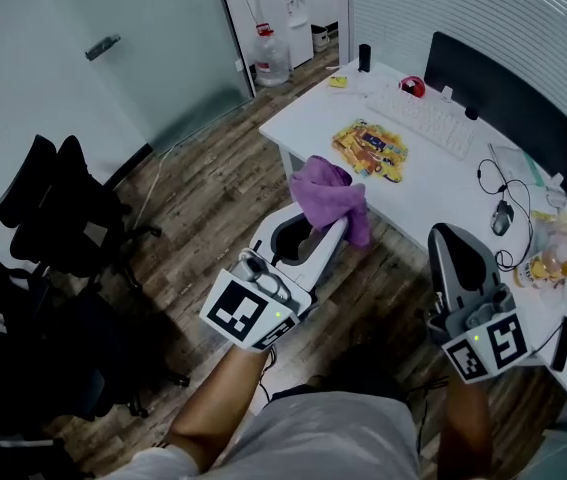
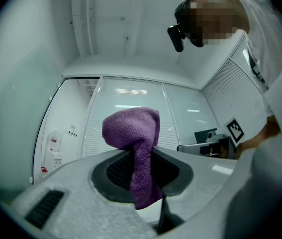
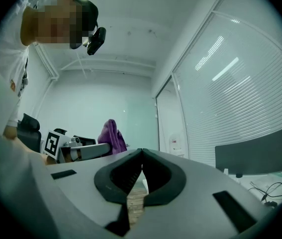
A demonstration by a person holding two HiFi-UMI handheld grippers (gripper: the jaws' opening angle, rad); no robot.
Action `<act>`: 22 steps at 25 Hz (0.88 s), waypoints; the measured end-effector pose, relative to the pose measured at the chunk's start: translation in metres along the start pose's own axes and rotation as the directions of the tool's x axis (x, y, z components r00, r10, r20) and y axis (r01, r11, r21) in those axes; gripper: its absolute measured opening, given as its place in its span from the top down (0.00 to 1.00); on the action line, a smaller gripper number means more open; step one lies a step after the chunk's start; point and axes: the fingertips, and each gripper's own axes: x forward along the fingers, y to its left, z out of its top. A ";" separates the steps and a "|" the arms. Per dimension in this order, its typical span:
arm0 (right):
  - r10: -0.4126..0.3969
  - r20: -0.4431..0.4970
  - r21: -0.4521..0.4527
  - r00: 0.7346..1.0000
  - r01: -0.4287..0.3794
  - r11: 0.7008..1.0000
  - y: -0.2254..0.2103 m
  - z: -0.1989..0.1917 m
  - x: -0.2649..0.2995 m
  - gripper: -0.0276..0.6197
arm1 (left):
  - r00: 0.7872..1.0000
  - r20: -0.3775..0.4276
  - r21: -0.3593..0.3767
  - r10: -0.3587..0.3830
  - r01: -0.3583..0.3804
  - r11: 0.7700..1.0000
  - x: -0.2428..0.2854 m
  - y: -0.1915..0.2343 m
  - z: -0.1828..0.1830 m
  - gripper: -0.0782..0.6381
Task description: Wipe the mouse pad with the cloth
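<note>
The left gripper [image 1: 335,226] grips the purple cloth [image 1: 329,192] near the table [image 1: 308,118] — the right gripper [image 1: 449,236] hangs alongside, jaws clenched, empty.

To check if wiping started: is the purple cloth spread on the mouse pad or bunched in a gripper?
Bunched. The left gripper is shut on the cloth, crumpled in the air, off the mouse pad.

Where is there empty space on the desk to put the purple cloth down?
Bare white desk lies left of the colourful mouse pad, and again between the pad and the mouse. The right end, past the mouse, is crowded with cables and clutter.
</note>
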 end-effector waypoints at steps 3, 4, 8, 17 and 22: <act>0.004 0.007 -0.006 1.000 -0.004 1.000 -0.020 0.000 0.011 0.94 | 1.000 -0.002 0.009 0.004 -0.004 1.000 0.018 0.010 -0.005 0.78; 0.005 0.007 -0.010 1.000 -0.005 1.000 -0.026 -0.001 0.014 0.94 | 1.000 -0.003 0.012 0.006 -0.006 1.000 0.025 0.013 -0.007 0.78; 0.012 0.004 -0.013 1.000 -0.011 1.000 -0.056 -0.009 0.026 0.94 | 1.000 -0.014 0.023 0.008 -0.008 1.000 0.053 0.022 -0.021 0.78; 0.034 -0.008 -0.007 0.999 -0.034 0.999 -0.129 -0.026 0.054 0.94 | 0.998 -0.048 0.047 0.027 -0.025 0.999 0.125 0.043 -0.048 0.78; 0.054 -0.010 0.007 0.998 -0.054 0.999 -0.169 -0.034 0.068 0.94 | 0.997 -0.058 0.062 0.054 -0.050 0.997 0.160 0.054 -0.060 0.78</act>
